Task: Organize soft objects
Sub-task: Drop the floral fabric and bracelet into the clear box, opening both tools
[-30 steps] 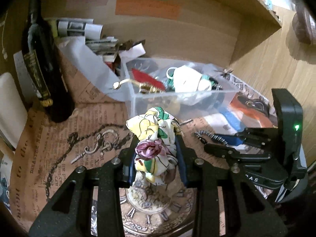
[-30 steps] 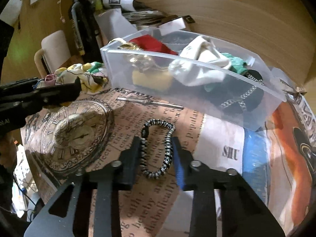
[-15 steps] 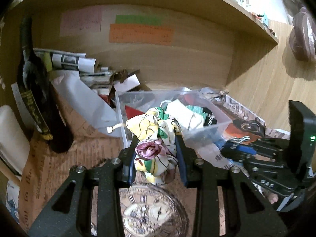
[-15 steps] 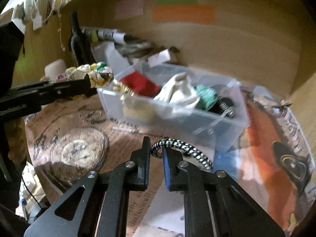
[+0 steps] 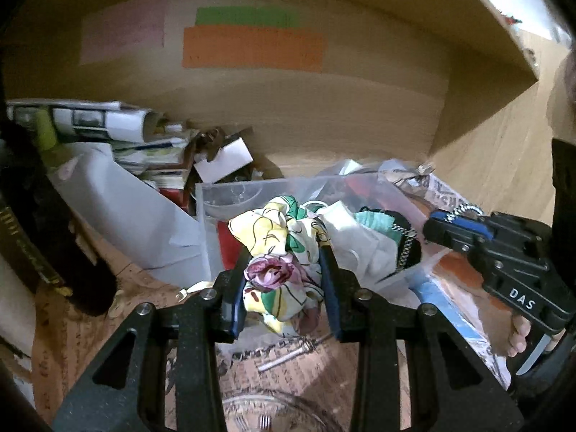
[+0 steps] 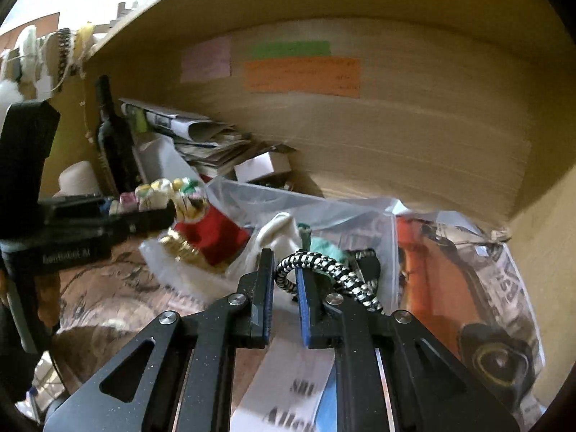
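**Both grippers loaded, the bin just ahead of the fingertips**

The left gripper [image 5: 284, 280] is clenched on a floral scrunchie [image 5: 279, 252], which bulges up between the pads at the centre of the left wrist view. Directly beyond it, towards the upper middle of the frame, sits the clear plastic bin [image 5: 216, 198] — its near wall seems to lie just past the fingertips, so I judge the scrunchie close to over the bin's left end, where a red cloth [image 6: 212, 230] shows.

The right gripper [image 6: 284, 284] is clamped on a black-and-white braided band [image 6: 324, 270]; its jaws have just been closing, with the band between them. The band's long axis arcs from the pads away to the lower right of the right wrist view. The bin lies straight ahead and slightly below — a white cloth [image 6: 277, 234] and a teal piece [image 6: 324, 246] are already inside.

Both hands look about equally near; the coming move is probably a short reach forward, then a release over the bin.
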A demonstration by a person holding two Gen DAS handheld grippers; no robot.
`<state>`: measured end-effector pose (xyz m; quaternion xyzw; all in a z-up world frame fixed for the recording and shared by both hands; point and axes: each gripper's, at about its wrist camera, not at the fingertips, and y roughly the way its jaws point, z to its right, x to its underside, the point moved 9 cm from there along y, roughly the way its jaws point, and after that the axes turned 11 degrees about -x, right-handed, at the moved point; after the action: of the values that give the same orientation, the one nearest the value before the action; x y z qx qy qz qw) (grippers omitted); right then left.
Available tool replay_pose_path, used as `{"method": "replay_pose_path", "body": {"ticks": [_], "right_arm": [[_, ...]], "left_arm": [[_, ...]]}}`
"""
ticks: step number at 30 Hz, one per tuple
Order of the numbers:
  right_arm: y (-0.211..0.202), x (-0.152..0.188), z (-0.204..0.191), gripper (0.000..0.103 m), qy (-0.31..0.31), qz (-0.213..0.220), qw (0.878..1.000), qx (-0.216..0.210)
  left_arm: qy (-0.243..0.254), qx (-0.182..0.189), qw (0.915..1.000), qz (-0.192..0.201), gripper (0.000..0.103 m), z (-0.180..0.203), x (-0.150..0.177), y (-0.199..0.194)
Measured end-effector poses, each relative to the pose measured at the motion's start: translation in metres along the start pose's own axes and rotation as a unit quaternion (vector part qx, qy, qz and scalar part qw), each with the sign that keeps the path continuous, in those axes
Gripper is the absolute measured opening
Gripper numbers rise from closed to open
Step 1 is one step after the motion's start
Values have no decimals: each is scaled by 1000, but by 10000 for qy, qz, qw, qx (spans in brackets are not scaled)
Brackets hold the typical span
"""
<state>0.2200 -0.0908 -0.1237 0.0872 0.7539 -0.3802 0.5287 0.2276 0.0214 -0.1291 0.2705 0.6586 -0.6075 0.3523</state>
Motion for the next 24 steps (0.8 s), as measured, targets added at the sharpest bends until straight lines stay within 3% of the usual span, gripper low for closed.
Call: {"method": "replay_pose_path", "body": {"ticks": [9,11,16,18,24], "right_arm": [[31,22,23,11,441,-530,9975,-129],[32,29,26,16,505,-639,9966,-150],[23,34,36,53,743,-586,9954,-176],[17,36,36,54,776,-558,9952,-197],[-1,35,33,54,739,-443,9961,-180]], "left_arm": [[72,46,9990,-447,37,8,10,38],[119,33,9988,-482,43,10,13,40],[139,40,9990,-419,51,10,15,35],[127,31,9992,-368,55,9,15,30],[-19,59,9999,-150,56,5,10,7]]}}
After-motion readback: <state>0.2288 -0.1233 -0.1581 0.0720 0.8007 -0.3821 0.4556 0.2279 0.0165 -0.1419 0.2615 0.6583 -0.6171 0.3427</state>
